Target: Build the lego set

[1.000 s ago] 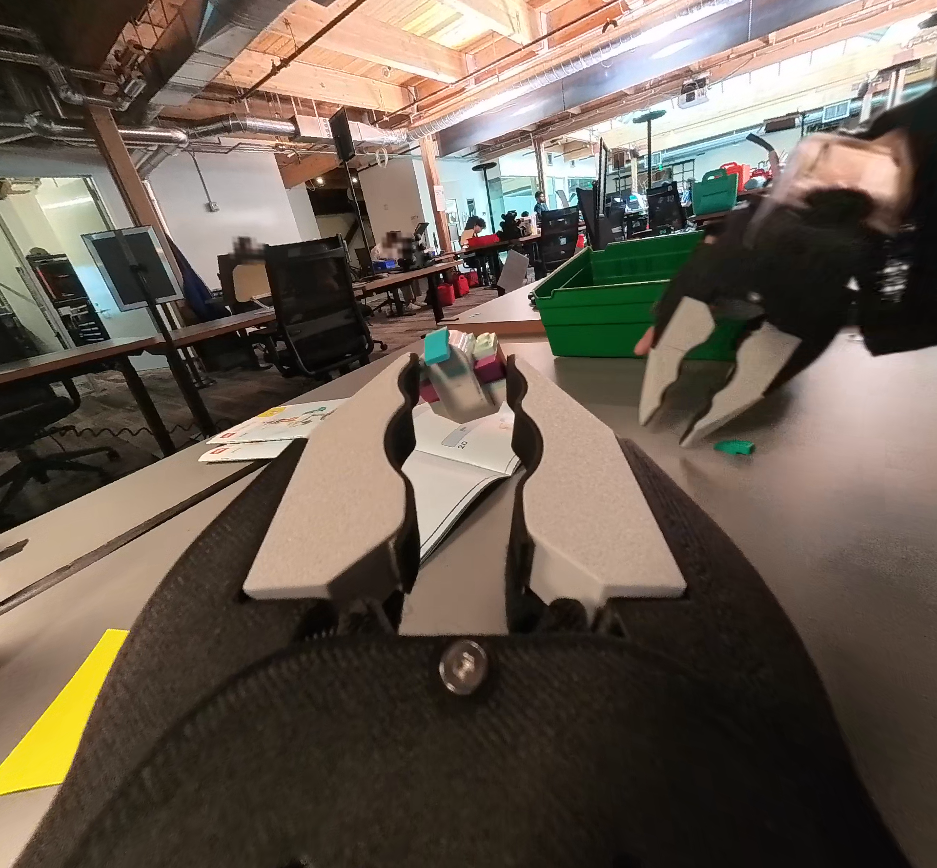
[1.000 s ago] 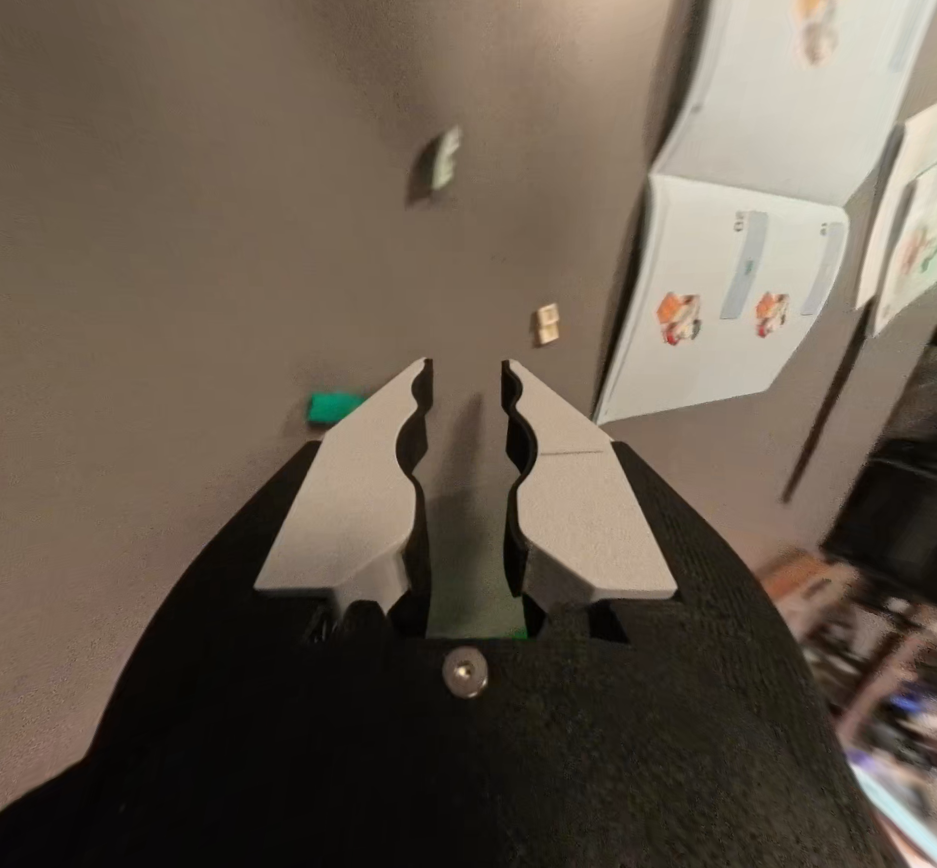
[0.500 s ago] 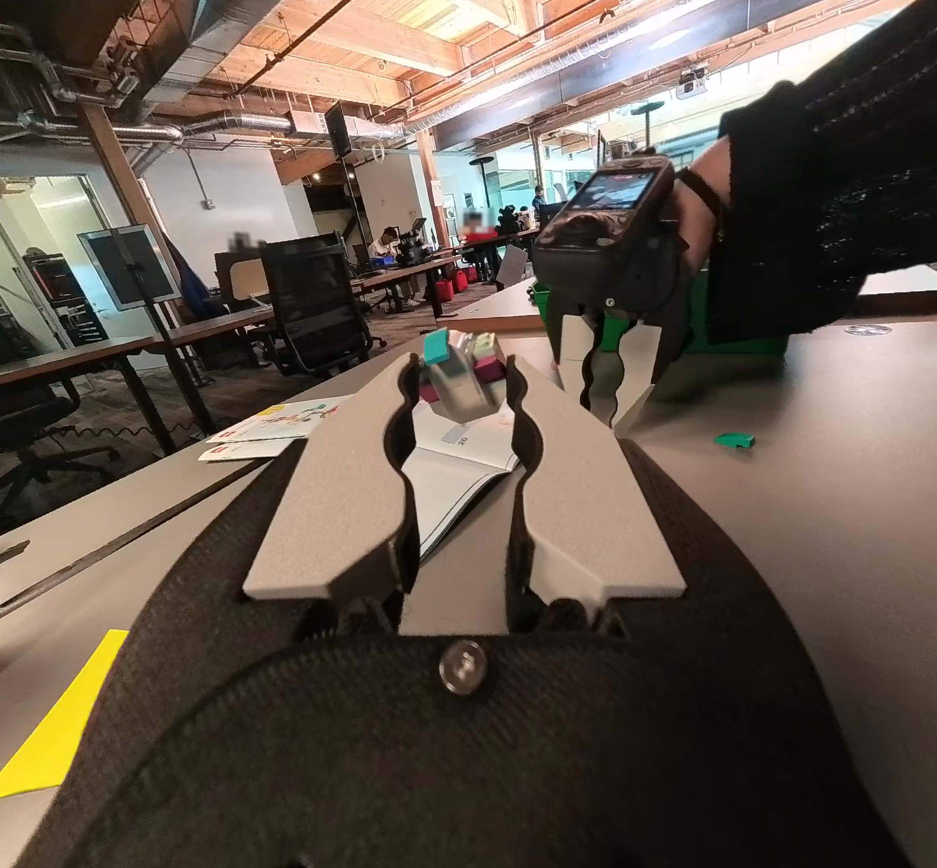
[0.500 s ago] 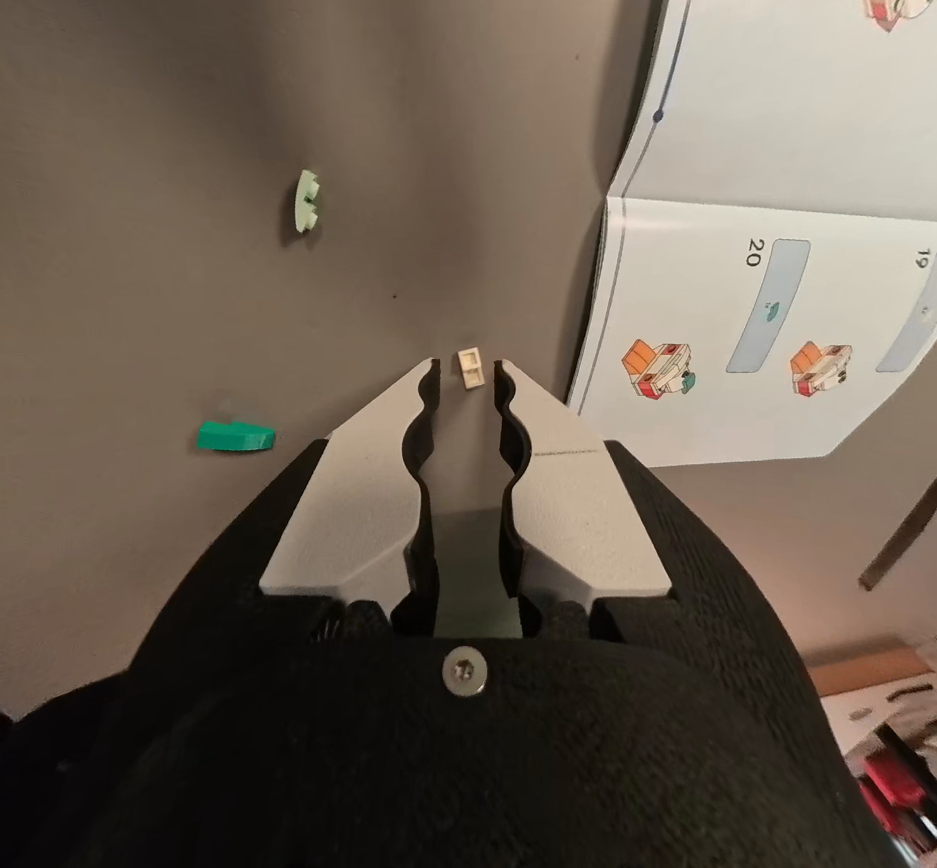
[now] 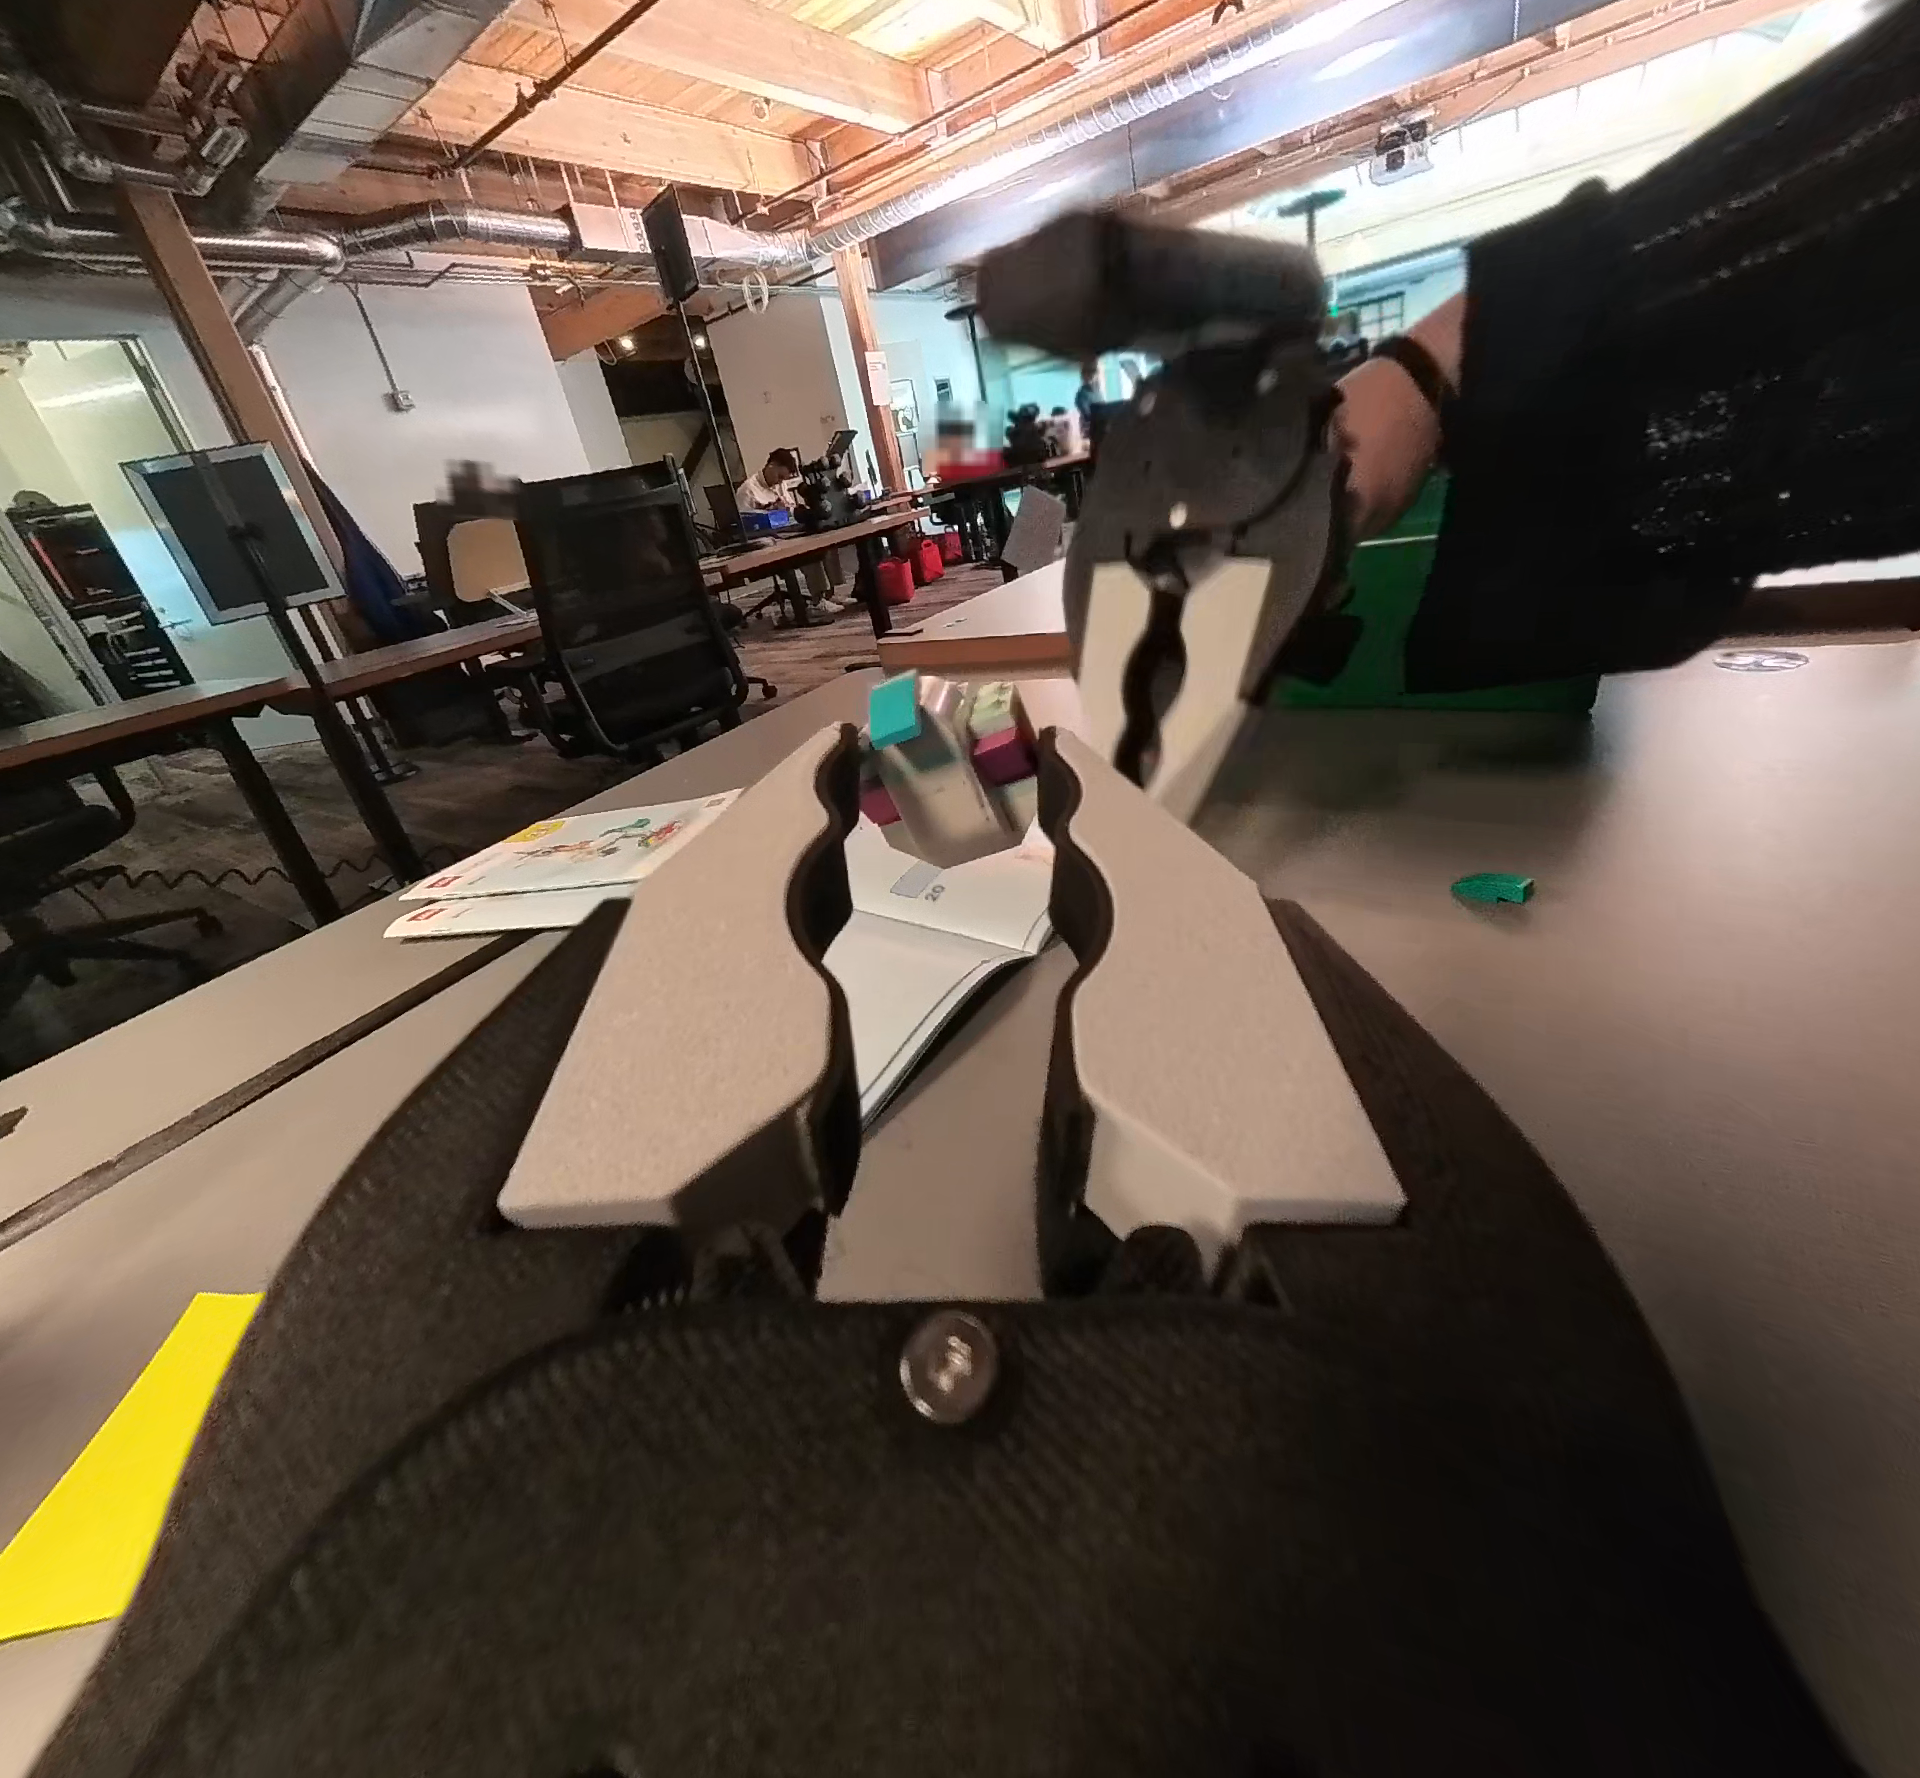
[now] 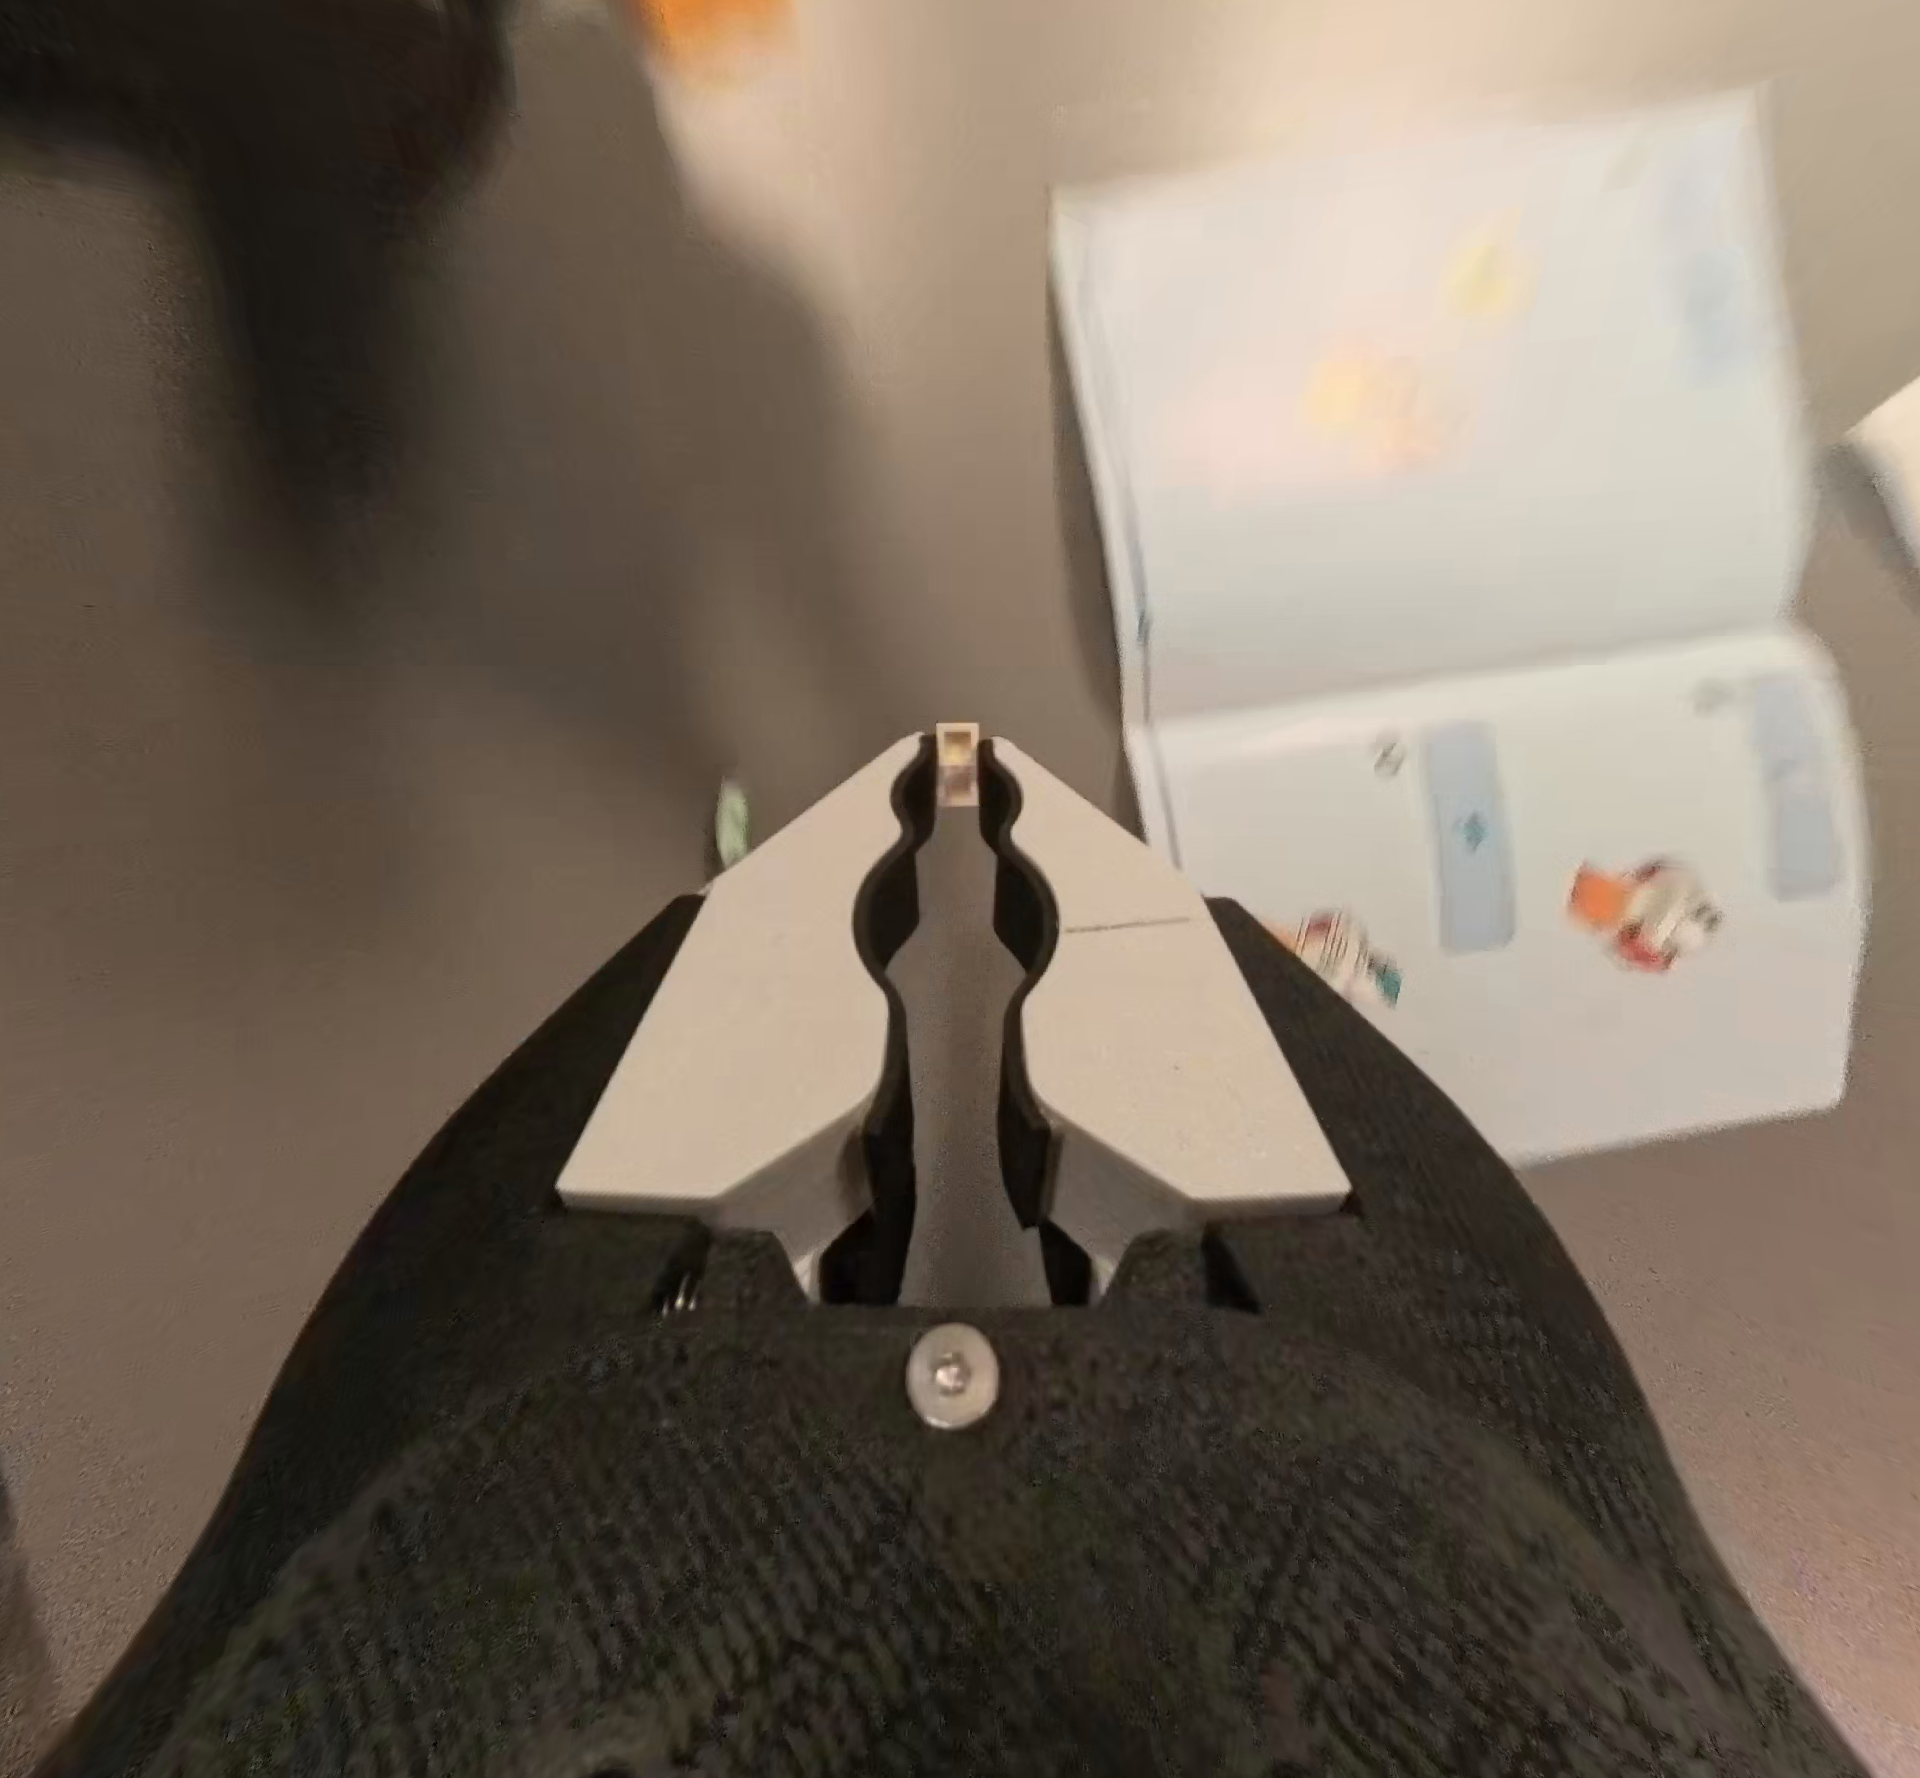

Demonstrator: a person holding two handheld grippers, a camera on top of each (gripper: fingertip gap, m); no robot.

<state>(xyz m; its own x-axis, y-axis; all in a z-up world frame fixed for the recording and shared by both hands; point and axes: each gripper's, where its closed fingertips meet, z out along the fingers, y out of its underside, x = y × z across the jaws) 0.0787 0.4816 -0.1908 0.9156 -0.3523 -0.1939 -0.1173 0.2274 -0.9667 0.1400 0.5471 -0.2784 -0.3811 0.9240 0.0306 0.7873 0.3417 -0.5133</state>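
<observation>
grey wavy-edged tongs [image 6: 957,741] on black textured bodies, silver screw [image 6: 953,1405], black sleeve [image 5: 1683,440]

Grey table [image 5: 1621,1053] with yellow sheet [image 5: 114,1458] at near left edge, green bin [image 5: 1392,627] behind, black office chair [image 5: 623,616] and desks beyond.

Motion blur smears the open booklet [image 6: 1455,648] (pictures unreadable) and a dark shape [image 6: 260,118], possibly the other tool.

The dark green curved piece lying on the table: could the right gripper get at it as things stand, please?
Probably not straight away: the right gripper is shut on a small tan piece. The dark green piece lies alone on the bare table, nothing blocking it.
</observation>
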